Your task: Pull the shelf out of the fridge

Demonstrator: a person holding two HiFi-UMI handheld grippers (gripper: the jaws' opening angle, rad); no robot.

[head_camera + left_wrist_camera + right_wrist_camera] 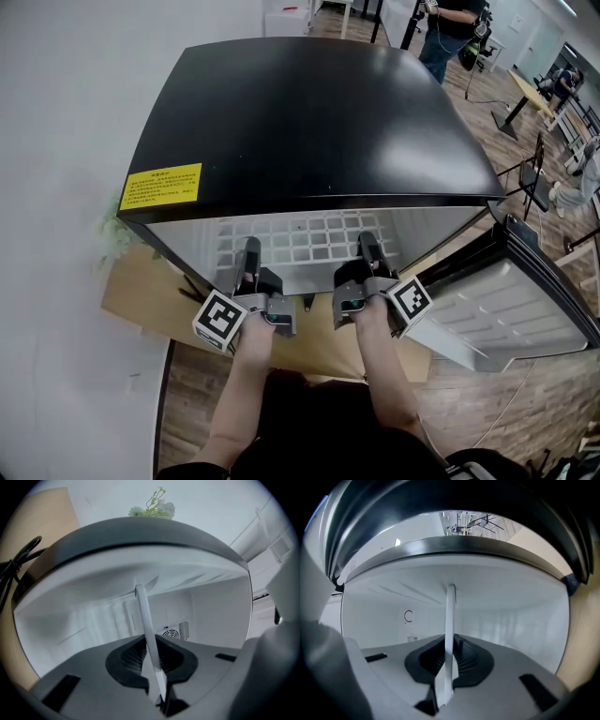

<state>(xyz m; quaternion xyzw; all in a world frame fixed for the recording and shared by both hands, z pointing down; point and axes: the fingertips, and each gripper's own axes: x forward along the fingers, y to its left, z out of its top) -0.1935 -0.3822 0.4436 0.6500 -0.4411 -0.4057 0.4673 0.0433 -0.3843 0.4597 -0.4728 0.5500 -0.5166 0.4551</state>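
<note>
Bright, even indoor light is flooding the head view, and pale ceiling reflections are glinting softly across the glossy black top of the fridge (309,112), while its open cavity is sitting in mild shade beneath. Both gripper views are bending hard at the edges and fading into dark corners. In the left gripper view the white interior is smearing with blur, and the near edge of the shelf (146,627) is reading soft in both.

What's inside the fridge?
White wire shelf, front edge clamped by left tongs and right tongs; vent on back wall. Fridge top covers the rest overhead.
</note>
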